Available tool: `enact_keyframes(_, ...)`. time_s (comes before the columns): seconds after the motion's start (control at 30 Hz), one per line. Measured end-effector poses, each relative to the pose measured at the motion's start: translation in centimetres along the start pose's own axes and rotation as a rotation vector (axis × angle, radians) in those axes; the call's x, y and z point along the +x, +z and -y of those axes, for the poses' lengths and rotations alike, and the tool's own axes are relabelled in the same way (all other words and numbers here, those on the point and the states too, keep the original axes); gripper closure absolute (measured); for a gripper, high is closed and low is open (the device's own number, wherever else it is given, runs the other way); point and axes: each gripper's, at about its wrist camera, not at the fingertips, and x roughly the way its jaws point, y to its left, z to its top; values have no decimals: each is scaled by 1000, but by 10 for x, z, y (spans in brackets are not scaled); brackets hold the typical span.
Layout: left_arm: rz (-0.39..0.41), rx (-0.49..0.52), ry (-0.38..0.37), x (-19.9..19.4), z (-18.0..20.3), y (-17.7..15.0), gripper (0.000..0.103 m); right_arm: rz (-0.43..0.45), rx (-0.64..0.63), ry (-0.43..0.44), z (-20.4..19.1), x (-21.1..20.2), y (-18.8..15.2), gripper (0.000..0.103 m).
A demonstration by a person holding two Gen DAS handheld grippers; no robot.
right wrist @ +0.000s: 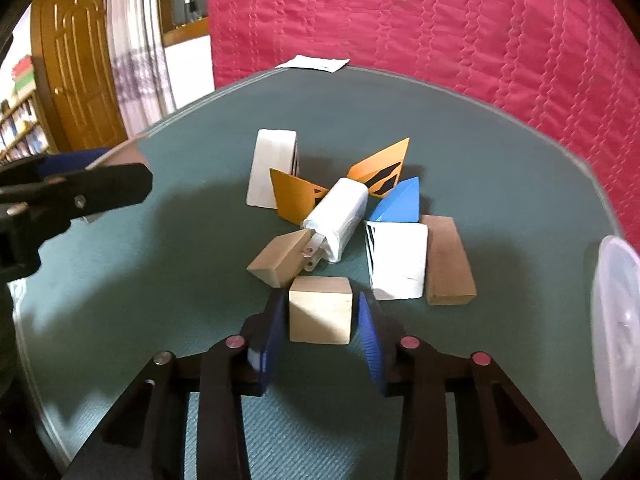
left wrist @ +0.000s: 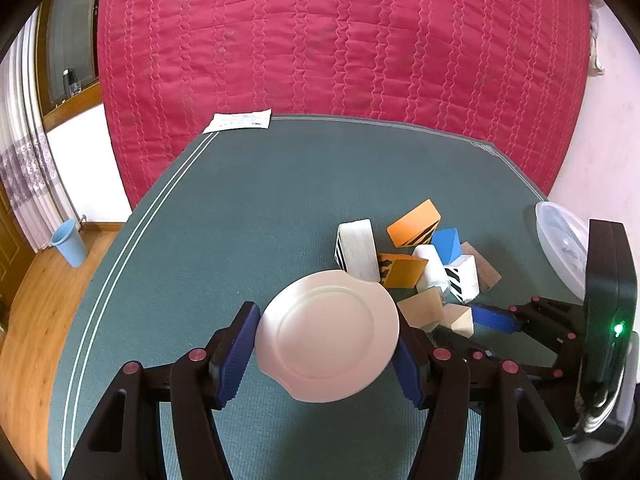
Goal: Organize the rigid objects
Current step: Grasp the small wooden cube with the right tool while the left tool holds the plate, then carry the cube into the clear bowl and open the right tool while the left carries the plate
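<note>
Wooden cube (right wrist: 320, 314) square-on between right gripper (right wrist: 323, 342) jaws, untilted

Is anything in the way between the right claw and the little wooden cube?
Nothing visible. The wooden cube already sits between the right claw fingers, at the near edge of the block pile, with a thin gap showing on each side. The other blocks lie beyond it.

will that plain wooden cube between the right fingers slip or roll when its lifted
The wooden cube looks rigid, with flat sides facing the right gripper pads, so it probably won't roll. The bare wood looks smooth, so it might slip a little. It seems light.
</note>
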Motion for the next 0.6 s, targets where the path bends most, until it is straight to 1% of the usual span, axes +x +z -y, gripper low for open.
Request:
enact_keyframes(0.03, 1, 0, 0, 0, 0, 0, 38, 1, 8, -1, 1, -1, -1, 71)
enact_keyframes(0.07, 1, 0, 1, -1, 0, 0, 38, 2, 19, -2, 2, -3, -3, 72)
enact_keyframes(0.17, 5, 6, -3, -3, 3, -1, 38, 10, 56, 12, 10, -8, -9, 72)
enact_keyframes(0.4, 24, 39, -22, -12, 15, 0, 38, 63, 131, 39, 30, -39, -26, 72)
enact_keyframes(0.6, 50, 53, -25, -23, 27, 2, 38, 114, 204, -1, 60, -67, -34, 72)
